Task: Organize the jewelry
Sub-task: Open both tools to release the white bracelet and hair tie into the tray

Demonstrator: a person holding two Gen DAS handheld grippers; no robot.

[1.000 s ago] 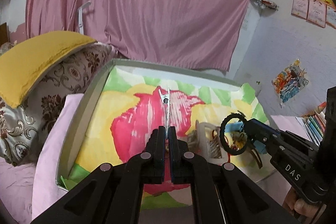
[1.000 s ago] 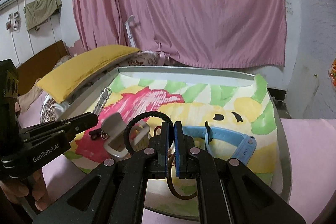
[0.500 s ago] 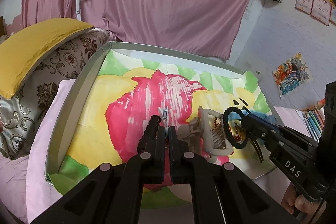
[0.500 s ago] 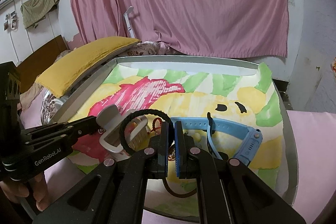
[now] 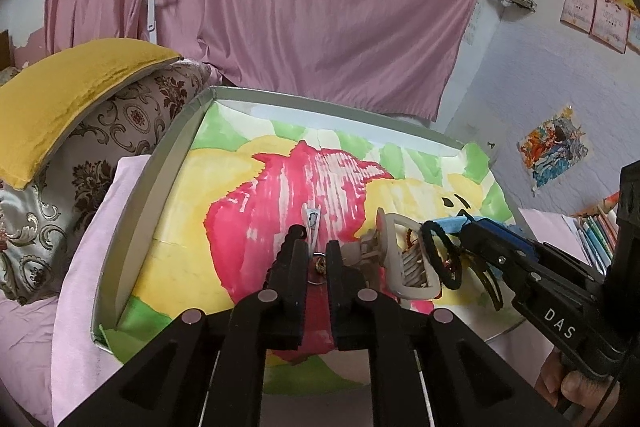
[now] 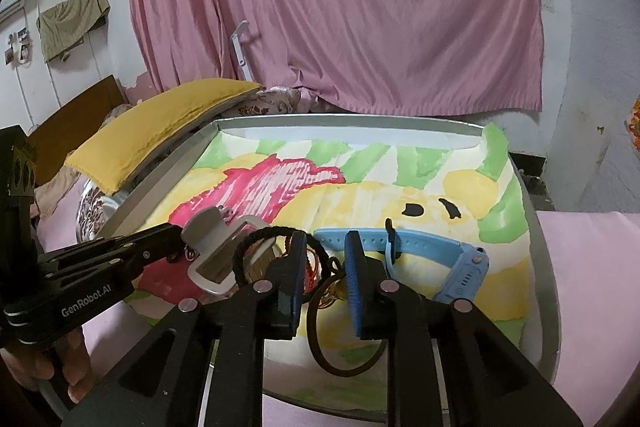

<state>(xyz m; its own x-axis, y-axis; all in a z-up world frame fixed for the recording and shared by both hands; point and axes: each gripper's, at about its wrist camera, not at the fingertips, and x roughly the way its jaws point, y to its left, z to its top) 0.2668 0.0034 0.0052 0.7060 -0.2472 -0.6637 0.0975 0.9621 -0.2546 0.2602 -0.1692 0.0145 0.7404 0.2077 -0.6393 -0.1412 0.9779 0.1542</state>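
The left gripper [image 5: 316, 259] hung low over the near end of the tray [image 5: 160, 167], its jaws slightly parted with nothing pinched between them. A slim silver clip [image 5: 312, 223] lay directly ahead in that gap, its long axis running straight away from the fingers, so the jaws straddled its near end. Just to the right sat a pale claw hair clip [image 5: 400, 255].

The right gripper [image 6: 324, 263] stood open beside it, jaws spread wider. A black hair tie [image 6: 260, 247] hooped against its left finger, and a brown cord loop [image 6: 320, 339] lay on the tray below the jaws. The blue watch [image 6: 440, 255] stretched crosswise, ahead and to the right of it.

The silver clip looked nearest the left gripper, and a straight close along its length would likely take it. The watch fell to the right.
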